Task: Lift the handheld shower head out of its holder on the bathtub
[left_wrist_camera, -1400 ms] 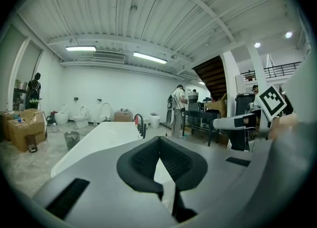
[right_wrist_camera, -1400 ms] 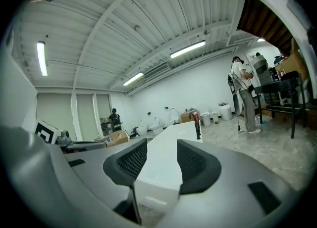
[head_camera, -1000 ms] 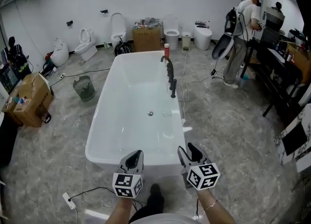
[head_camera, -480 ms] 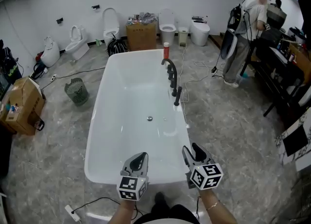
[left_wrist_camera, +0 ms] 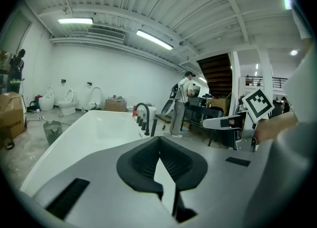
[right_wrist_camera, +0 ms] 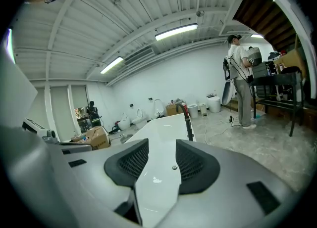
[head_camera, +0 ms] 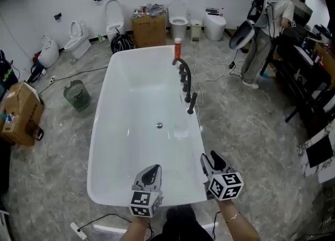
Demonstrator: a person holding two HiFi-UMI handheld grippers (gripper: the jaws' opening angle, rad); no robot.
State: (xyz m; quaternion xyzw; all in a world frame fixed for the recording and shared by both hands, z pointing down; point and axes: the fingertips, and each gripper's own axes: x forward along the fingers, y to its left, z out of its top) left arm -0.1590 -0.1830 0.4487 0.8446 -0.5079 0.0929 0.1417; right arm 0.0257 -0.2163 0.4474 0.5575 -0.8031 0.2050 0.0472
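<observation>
Grey marbled floor [head_camera: 246,130] is spread around a white bathtub [head_camera: 125,146]. On its right rim, nearer than the black tap [head_camera: 182,67] and knobs, the black shower head [head_camera: 191,104] is seated upright in its holder, untouched. Both tools are held over the near end of the tub, well apart from the shower head. The left hand-held gripper [head_camera: 151,169] is pressed together at the tips and empty. The right hand-held gripper [head_camera: 211,157] is spread, its jaws having just been closing with nothing between them
</observation>
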